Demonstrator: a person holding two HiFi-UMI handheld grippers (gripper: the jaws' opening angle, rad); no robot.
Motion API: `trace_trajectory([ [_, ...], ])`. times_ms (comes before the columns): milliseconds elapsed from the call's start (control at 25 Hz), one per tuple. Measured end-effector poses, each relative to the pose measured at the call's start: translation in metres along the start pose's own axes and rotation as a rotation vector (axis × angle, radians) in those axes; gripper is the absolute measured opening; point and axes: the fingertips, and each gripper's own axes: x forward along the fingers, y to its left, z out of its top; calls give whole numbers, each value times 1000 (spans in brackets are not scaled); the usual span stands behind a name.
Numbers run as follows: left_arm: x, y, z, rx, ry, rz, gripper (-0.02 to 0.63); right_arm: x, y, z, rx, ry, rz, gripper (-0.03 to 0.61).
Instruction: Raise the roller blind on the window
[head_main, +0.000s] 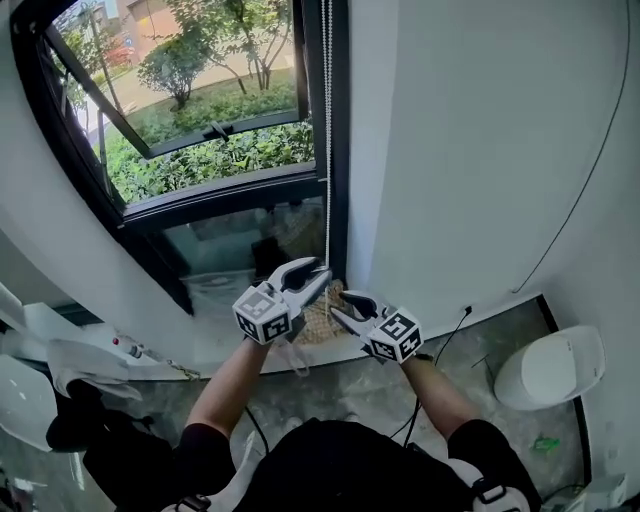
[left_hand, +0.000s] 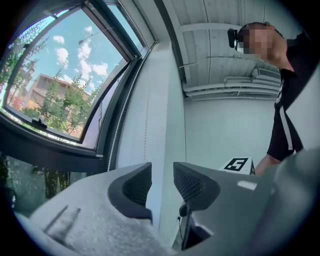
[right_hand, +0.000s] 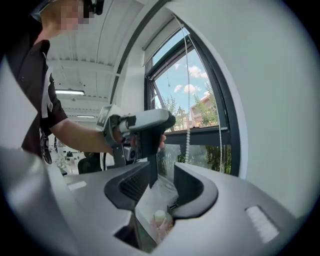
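A white bead chain (head_main: 327, 150) hangs down the right side of the black-framed window (head_main: 338, 120), ending just above my two grippers. In the head view my left gripper (head_main: 315, 275) sits right under the chain's lower end, open and holding nothing. My right gripper (head_main: 343, 308) is just below and to its right, also open and empty. Through the left gripper (left_hand: 159, 187) I see only the white wall. Past the right gripper (right_hand: 162, 185) are the left gripper (right_hand: 145, 122) and the chain (right_hand: 188, 135) off to the right. A pale blind edge (right_hand: 161, 36) shows at the window top.
The lower sash (head_main: 180, 130) is tilted open. A woven bag (head_main: 318, 322) and plastic wrapping lie on the floor under the window. White fixtures stand at the right (head_main: 555, 365) and left (head_main: 45, 365). A thin black cable (head_main: 590, 170) runs down the white wall.
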Motion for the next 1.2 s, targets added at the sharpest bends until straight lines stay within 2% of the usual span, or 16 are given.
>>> trace_trajectory([
  [160,-19,0,-10,-35,-6,108,147,-14,1,11,13,-75,15,140],
  [280,-41,-10,-16,-67,-9,132,147,-18,5,14,34,-101,21,126],
  [440,-71,-21,-19,-76,-3,123,146,-21,24,15,38,-123,21,97],
  [600,-109,-34,-18,-94,-35,117,146,-26,57,10,50,-127,-9,77],
  [960,-222,-88,-23,-127,-52,70,144,-41,168,10,59,-162,-109,61],
  [1200,-252,-113,-27,-115,-45,14,143,-47,221,5,33,-179,-153,55],
])
